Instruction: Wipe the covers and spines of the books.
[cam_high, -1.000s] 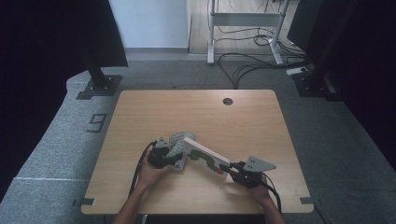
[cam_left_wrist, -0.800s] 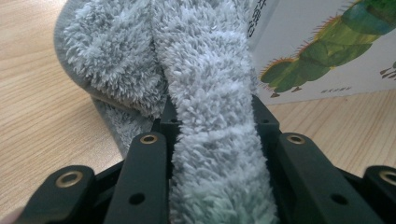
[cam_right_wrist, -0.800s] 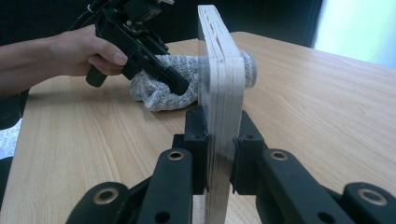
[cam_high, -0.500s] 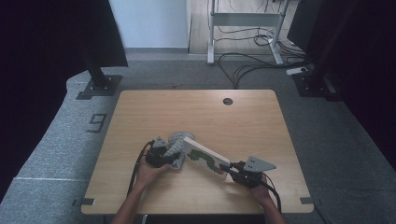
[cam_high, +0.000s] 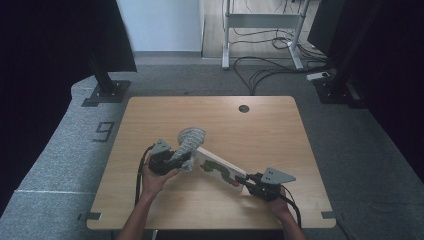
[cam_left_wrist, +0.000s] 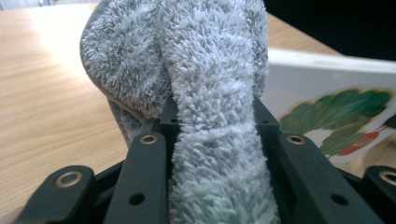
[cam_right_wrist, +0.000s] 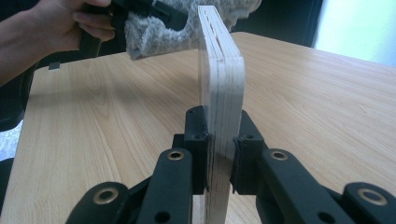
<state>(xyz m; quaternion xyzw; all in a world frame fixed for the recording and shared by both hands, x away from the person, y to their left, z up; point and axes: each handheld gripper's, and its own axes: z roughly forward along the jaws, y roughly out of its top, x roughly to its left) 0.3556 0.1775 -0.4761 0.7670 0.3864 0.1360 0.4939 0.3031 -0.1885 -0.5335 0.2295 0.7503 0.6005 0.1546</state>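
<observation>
So the left gripper (cam_high: 181, 161), clamped on that fluffy grey cloth (cam_high: 190, 140), just lifted it off the thick white picture board book (cam_high: 220, 169) at frame centre. The right gripper (cam_high: 248, 181) stays clenched on the book's edge. Wiping pass looks done.

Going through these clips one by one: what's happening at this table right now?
A person works at a wooden table with a gripper in each hand. The right gripper is clamped on a thick board book with a caterpillar picture, holding it on edge. The left gripper is shut on a fluffy grey cloth, held against the book's far end.
</observation>
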